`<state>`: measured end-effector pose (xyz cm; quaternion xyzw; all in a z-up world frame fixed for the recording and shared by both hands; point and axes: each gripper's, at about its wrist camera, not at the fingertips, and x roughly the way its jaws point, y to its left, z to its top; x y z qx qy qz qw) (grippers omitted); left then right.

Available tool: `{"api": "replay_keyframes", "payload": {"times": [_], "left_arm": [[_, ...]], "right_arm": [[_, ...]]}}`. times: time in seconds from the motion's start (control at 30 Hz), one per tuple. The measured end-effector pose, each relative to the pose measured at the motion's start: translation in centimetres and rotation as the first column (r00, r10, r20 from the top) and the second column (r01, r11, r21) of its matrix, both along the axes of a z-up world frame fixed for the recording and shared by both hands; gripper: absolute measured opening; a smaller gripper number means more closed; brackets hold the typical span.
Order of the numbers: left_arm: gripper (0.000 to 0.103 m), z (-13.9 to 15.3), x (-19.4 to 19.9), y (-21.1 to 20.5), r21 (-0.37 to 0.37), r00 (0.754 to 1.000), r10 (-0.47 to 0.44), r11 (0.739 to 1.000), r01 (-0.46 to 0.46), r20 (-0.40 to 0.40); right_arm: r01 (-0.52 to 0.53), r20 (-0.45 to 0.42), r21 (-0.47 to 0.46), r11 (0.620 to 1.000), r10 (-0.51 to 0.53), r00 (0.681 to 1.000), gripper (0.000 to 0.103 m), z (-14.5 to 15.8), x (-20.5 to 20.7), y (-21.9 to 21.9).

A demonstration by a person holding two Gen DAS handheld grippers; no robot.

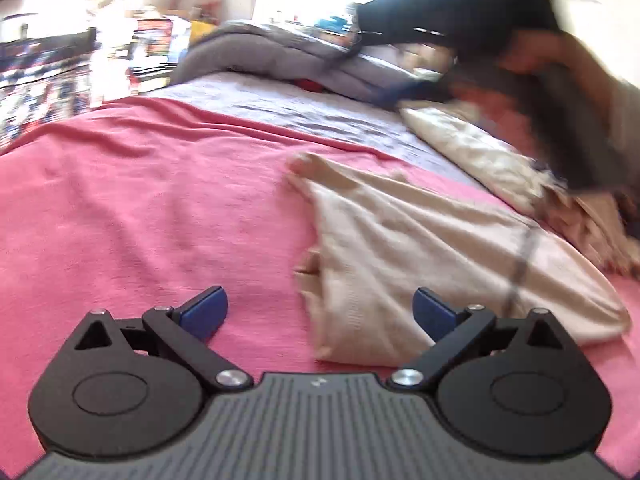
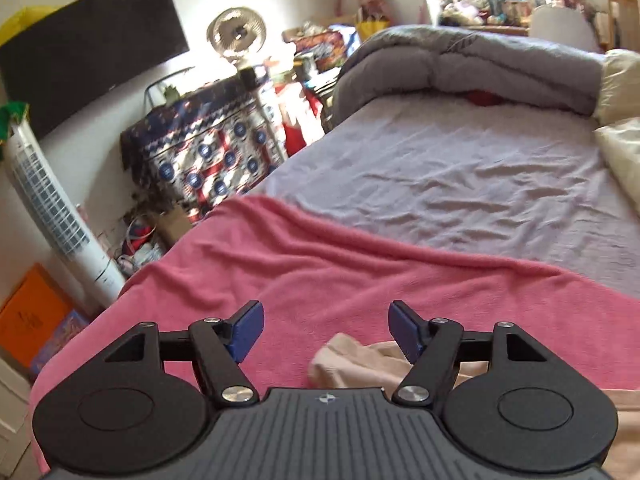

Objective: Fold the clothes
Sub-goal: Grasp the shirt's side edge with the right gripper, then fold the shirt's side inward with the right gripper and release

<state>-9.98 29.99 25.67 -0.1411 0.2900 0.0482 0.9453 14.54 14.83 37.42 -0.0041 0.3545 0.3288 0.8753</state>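
Crumpled beige cotton garment (image 1: 420, 256) lies loosely folded on pink fleece blanket (image 1: 140, 208), 2 o'clock from left gripper (image 1: 320, 312). Left and right gripper (image 2: 326, 332) jaws both spread, empty.

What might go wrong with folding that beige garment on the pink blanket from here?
1. Both the left hand-held gripper and the right hand-held gripper are open and grip nothing, so the beige garment lies loose and could lose its fold.
2. The pink blanket beneath is soft, so a low pinch might catch it too.
3. The cream pile sits close and could get dragged along.
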Motion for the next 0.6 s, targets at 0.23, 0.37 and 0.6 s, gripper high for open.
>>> {"api": "replay_keyframes", "payload": {"times": [0.23,0.37,0.6], "left_arm": [[0.095,0.8,-1.6,0.6,0.157,0.976,0.22,0.963,-0.217,0.002],[0.098,4.2,-2.0,0.6,0.142,0.955,0.256,0.95,-0.278,0.152],[0.101,1.7,1.8,-5.3,0.304,0.998,0.055,0.951,-0.057,0.016]], "right_arm": [[-0.028,-0.039,-0.185,0.982,0.021,0.999,0.011,-6.0,-5.7,-6.7],[-0.128,0.024,-0.26,0.957,0.139,0.99,0.012,-9.8,-11.9,-6.6],[-0.126,-0.036,-0.081,0.989,0.123,0.992,0.017,-5.5,-9.8,-9.9]]}}
